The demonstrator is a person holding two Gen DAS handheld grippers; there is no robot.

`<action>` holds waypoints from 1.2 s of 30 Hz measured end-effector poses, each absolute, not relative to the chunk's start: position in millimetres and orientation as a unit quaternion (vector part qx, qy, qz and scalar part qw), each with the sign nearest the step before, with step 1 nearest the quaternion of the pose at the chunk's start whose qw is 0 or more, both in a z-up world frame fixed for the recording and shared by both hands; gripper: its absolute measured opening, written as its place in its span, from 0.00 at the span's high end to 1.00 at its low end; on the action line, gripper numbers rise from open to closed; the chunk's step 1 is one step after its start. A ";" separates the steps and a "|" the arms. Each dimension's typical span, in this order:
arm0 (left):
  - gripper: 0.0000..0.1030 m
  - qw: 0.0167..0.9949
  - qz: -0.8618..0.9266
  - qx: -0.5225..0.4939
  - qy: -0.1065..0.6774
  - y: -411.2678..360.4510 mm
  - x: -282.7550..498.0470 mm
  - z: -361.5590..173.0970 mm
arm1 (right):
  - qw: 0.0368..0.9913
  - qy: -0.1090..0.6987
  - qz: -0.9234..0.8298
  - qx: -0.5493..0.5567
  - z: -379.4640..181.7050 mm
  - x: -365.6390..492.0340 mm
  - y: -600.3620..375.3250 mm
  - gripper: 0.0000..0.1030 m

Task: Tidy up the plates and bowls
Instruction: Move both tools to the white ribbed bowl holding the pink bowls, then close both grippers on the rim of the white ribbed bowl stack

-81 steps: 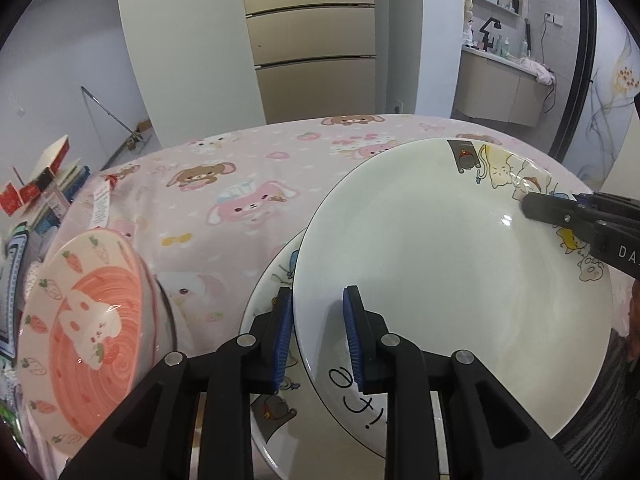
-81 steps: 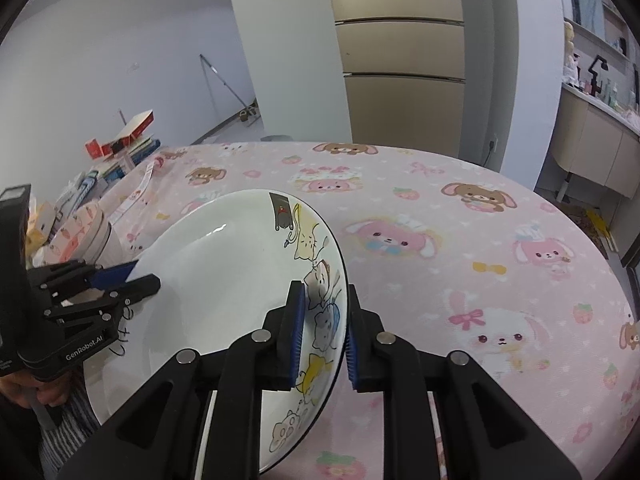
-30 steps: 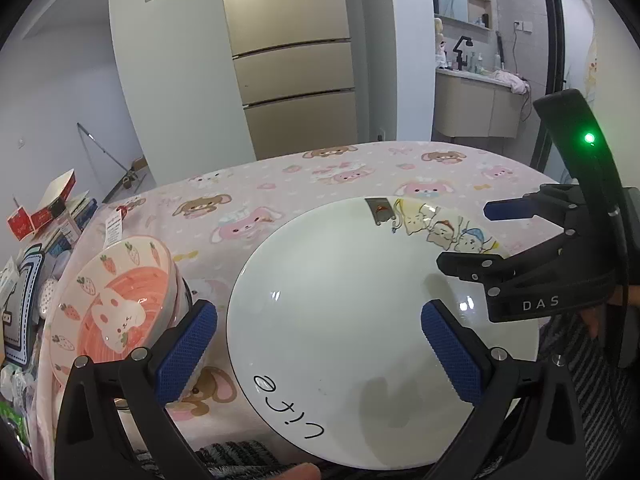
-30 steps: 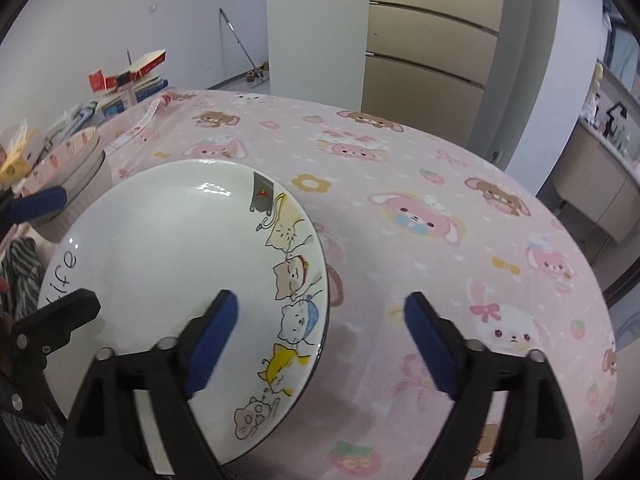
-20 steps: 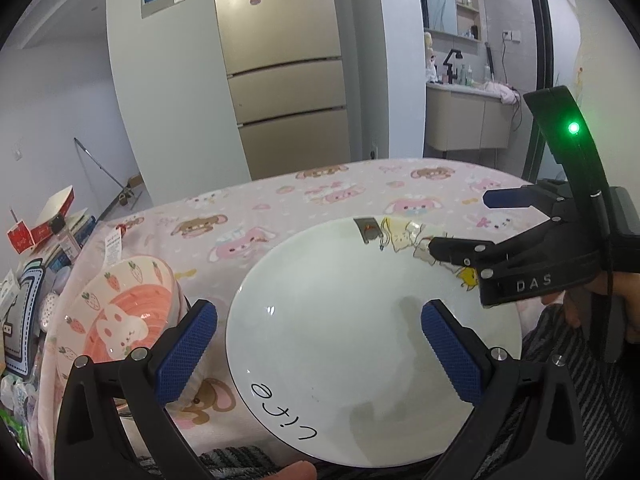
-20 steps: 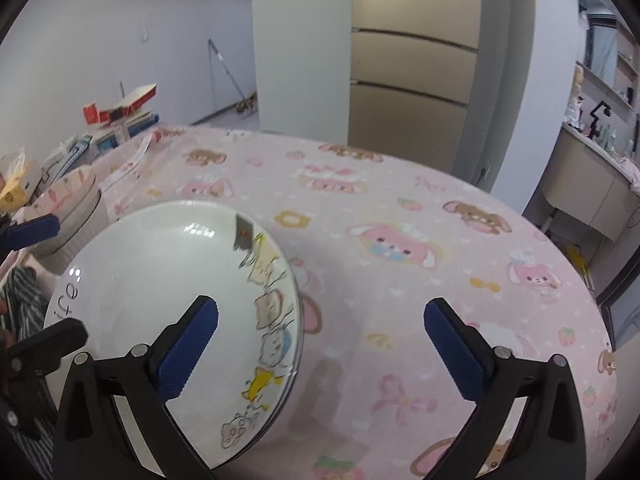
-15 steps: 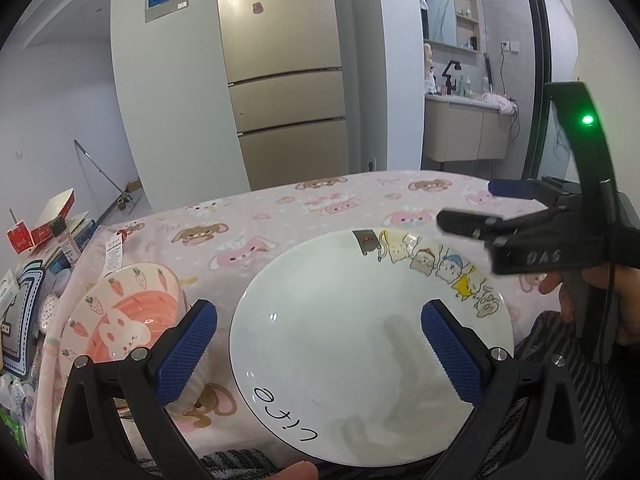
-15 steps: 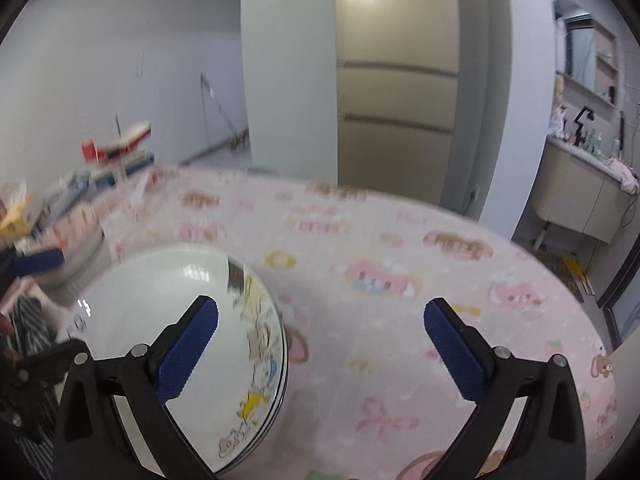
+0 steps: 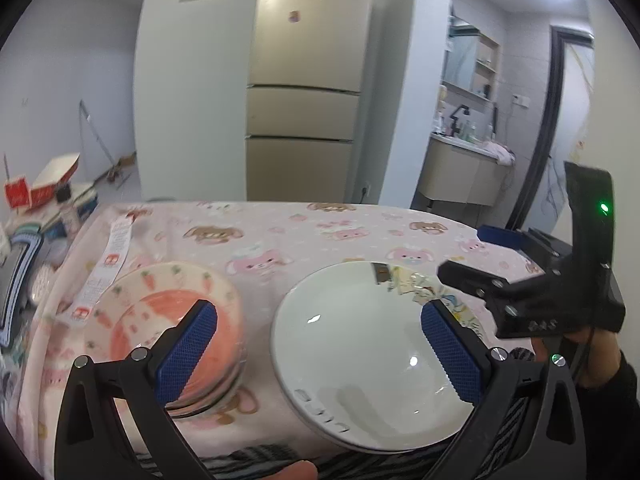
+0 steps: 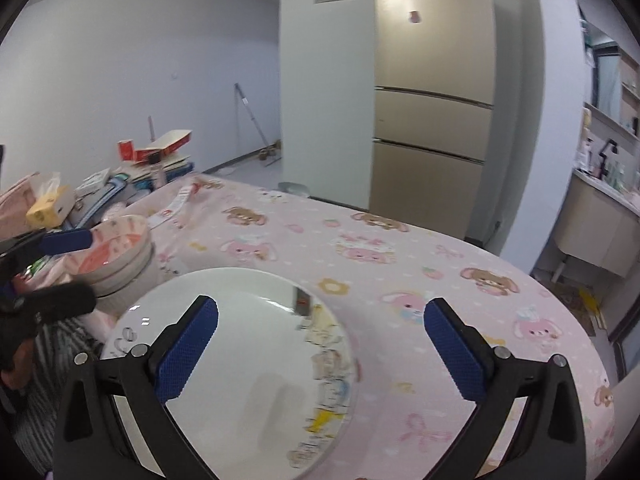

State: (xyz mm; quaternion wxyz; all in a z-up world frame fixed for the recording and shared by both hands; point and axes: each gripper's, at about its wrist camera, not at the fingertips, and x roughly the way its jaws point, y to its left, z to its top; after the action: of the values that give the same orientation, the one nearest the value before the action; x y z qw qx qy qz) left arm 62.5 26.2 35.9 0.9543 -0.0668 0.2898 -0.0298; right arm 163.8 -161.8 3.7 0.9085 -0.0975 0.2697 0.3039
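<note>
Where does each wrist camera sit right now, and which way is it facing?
Left wrist: on the left gripper, looking across the white plate and pink bowls; open fingers, the other gripper and a hand show.
Right wrist: on the right gripper, facing the same plate; open fingers show.
Shared: plate, bowls, pink tablecloth, fridge.

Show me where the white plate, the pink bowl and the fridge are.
white plate (image 9: 360, 344), left wrist view, bare centre of the plate
pink bowl (image 9: 132, 320), left wrist view, inner wall left of the finger
fridge (image 10: 432, 120), right wrist view, middle door
</note>
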 end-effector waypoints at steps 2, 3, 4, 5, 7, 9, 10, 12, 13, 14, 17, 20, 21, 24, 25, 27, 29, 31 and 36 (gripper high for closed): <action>0.00 0.950 -0.034 -0.091 0.297 40.7 60.8 37.0 | 0.902 0.276 0.319 -0.094 5.7 160.6 -153.0 0.00; 0.00 0.948 -0.039 -0.100 0.299 47.5 58.9 38.2 | 0.898 0.279 0.328 -0.090 7.3 159.0 -148.5 0.00; 0.00 0.947 -0.042 -0.106 0.300 52.6 57.7 39.2 | 0.894 0.282 0.338 -0.084 8.5 157.0 -144.9 0.00; 0.00 0.947 -0.045 -0.110 0.300 59.6 55.2 41.5 | 0.887 0.287 0.354 -0.072 10.4 157.0 -141.4 0.00; 0.00 0.947 -0.042 -0.110 0.298 71.1 51.8 45.7 | 0.868 0.304 0.392 -0.035 11.8 161.1 -135.5 0.00; 0.00 0.948 -0.033 -0.105 0.298 84.0 49.5 50.5 | 0.854 0.325 0.406 -0.013 12.0 165.3 -126.0 0.00; 0.00 0.948 -0.030 -0.104 0.299 88.9 49.6 51.7 | 0.850 0.332 0.410 -0.006 12.4 167.3 -121.4 0.00; 0.00 0.948 -0.022 -0.106 0.300 103.0 49.1 53.9 | 0.833 0.348 0.430 0.004 12.6 170.8 -109.7 0.00; 0.00 0.948 -0.002 -0.111 0.298 112.0 47.2 54.9 | 0.824 0.357 0.439 0.000 12.3 171.4 -101.5 0.00; 0.00 0.950 0.022 -0.119 0.289 121.6 43.7 56.1 | 0.820 0.367 0.440 -0.013 11.8 171.4 -91.4 0.00; 0.00 0.949 0.023 -0.135 0.282 143.9 42.0 54.2 | 0.816 0.390 0.423 -0.061 9.5 171.6 -58.3 0.00; 0.00 0.939 0.024 -0.153 0.306 164.3 49.9 40.7 | 0.797 0.401 0.446 -0.071 8.2 175.1 -30.0 0.00; 0.00 0.935 0.023 -0.162 0.316 170.5 53.2 34.0 | 0.791 0.406 0.451 -0.075 7.1 177.0 -19.6 0.00; 0.00 0.924 0.016 -0.196 0.327 185.7 57.3 17.8 | 0.767 0.427 0.474 -0.071 0.3 183.9 7.2 0.00; 0.00 0.921 0.017 -0.208 0.328 191.1 57.9 13.3 | 0.759 0.435 0.479 -0.071 -3.8 186.9 15.2 0.00; 0.00 0.916 0.024 -0.229 0.329 197.7 58.0 7.7 | 0.758 0.443 0.472 -0.087 -11.7 190.6 28.1 0.00; 0.00 0.914 0.008 -0.238 0.328 197.4 58.7 4.7 | 0.753 0.449 0.469 -0.105 -20.2 193.4 38.2 0.02; 0.00 0.910 0.007 -0.239 0.340 195.3 61.7 -0.6 | 0.739 0.458 0.482 -0.110 -27.6 197.3 46.0 0.05; 0.00 0.886 0.010 -0.248 0.391 188.0 73.7 -29.8 | 0.700 0.487 0.506 -0.131 -40.2 205.1 59.8 0.33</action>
State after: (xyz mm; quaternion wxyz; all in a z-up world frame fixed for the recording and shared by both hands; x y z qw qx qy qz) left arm 73.7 188.0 -29.8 0.8862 -0.2480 0.3913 0.0103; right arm 205.1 59.8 -40.2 0.6997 -0.1310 0.4872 0.5059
